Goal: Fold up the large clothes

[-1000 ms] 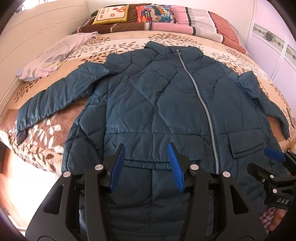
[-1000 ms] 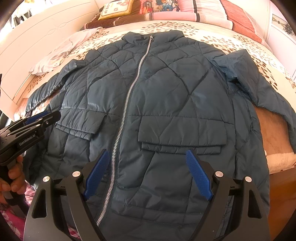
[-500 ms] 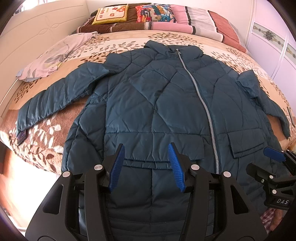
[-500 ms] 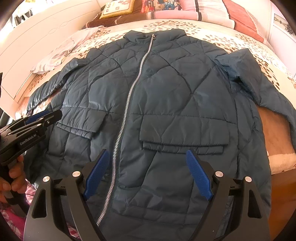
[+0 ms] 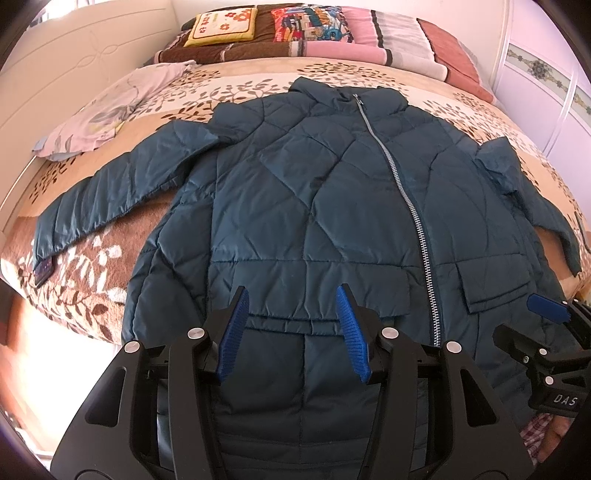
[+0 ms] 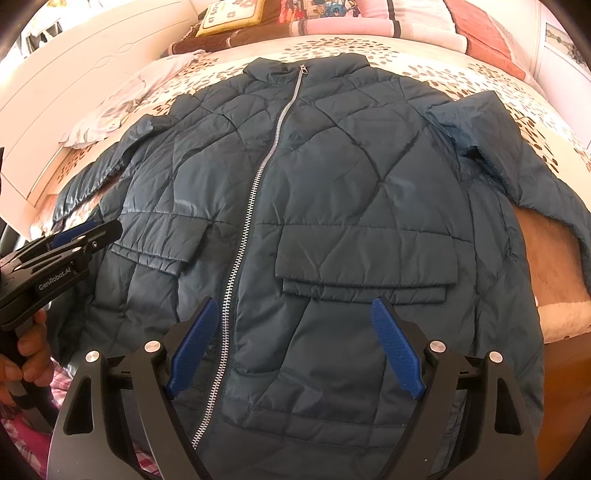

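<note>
A dark teal quilted jacket [image 5: 314, 206] lies face up on the bed, zipped, collar at the far end, both sleeves spread out to the sides; it also shows in the right wrist view [image 6: 332, 192]. My left gripper [image 5: 291, 295] is open and empty, hovering over the jacket's lower left pocket. My right gripper [image 6: 295, 306] is open wide and empty over the lower right pocket. Each gripper shows at the edge of the other's view: the right one [image 5: 535, 332] and the left one [image 6: 92, 236].
The bed [image 5: 92, 266] has a floral brown-and-cream blanket. A pale crumpled cloth [image 5: 110, 107] lies at the far left. Pillows [image 5: 310, 26] line the far end. A white headboard panel [image 5: 74, 55] runs along the left, a white wardrobe [image 5: 546, 74] on the right.
Both grippers have drifted slightly, the views shifting a little toward the jacket. Both stay open; the jacket has not moved.
</note>
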